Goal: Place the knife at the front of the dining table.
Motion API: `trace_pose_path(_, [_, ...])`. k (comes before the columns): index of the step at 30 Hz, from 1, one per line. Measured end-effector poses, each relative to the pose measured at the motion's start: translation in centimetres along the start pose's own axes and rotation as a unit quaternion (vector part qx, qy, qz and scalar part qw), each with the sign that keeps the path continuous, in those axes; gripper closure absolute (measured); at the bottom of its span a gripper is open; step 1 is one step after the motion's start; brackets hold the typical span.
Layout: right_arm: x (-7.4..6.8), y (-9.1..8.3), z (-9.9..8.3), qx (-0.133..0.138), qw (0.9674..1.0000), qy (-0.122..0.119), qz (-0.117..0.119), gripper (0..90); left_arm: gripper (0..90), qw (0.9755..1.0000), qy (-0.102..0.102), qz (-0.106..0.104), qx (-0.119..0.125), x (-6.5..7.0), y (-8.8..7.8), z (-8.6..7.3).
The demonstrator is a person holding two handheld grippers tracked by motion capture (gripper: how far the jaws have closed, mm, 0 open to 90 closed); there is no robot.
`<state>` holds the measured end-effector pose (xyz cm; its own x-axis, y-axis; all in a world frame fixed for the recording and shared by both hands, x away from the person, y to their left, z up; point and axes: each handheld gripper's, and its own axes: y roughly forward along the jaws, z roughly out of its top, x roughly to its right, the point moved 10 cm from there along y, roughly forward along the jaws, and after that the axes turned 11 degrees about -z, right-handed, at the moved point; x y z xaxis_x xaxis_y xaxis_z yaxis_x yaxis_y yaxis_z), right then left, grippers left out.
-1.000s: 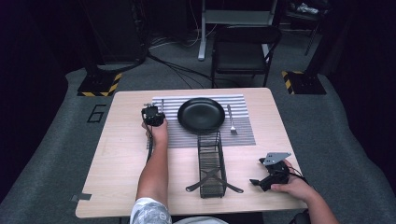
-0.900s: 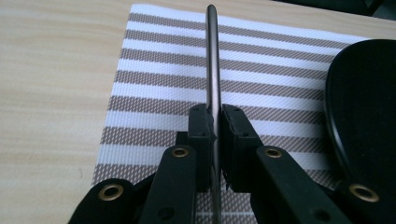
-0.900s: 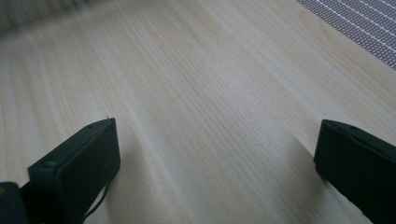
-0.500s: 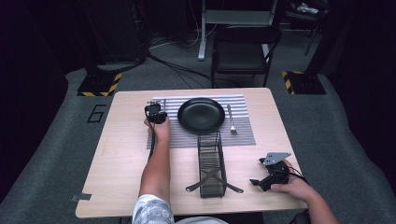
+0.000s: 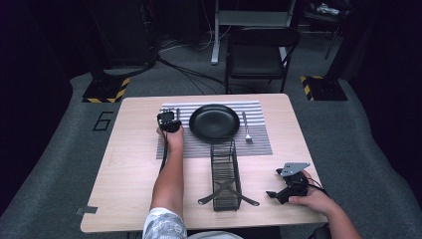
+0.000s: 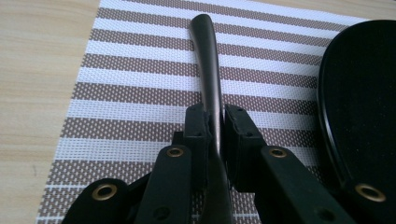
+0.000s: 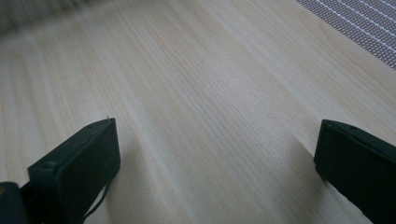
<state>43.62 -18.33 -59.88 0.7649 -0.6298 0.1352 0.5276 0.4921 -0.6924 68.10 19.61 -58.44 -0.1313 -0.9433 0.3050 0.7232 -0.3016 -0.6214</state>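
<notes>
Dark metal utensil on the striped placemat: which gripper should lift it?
Left. The left gripper is already shut on the dark metal utensil beside the black round plate, while the right gripper sits open over bare wooden table, far off.

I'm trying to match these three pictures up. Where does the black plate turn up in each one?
High view: the black plate sits mid-table on the striped placemat, just right of the left hand-held gripper.
Left gripper view: its dark rim curves down the right edge, beside the utensil handle between the jaws.
Right gripper view: not in it; bare wood with a placemat corner.
Shared landmark: the striped placemat.
</notes>
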Motion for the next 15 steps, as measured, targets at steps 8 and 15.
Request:
trace_pose_path(8, [0.0,0.0,0.0,0.001,1.0000,-0.001,0.000,0.0,69.7,0.9996,0.007,-0.027,0.005,0.7,-0.6,0.1])
trace_pose_path(15, [0.0,0.0,0.0,0.000,1.0000,0.000,0.000,0.0,58.2,0.9985,0.017,-0.052,0.007,0.7,-3.2,0.2])
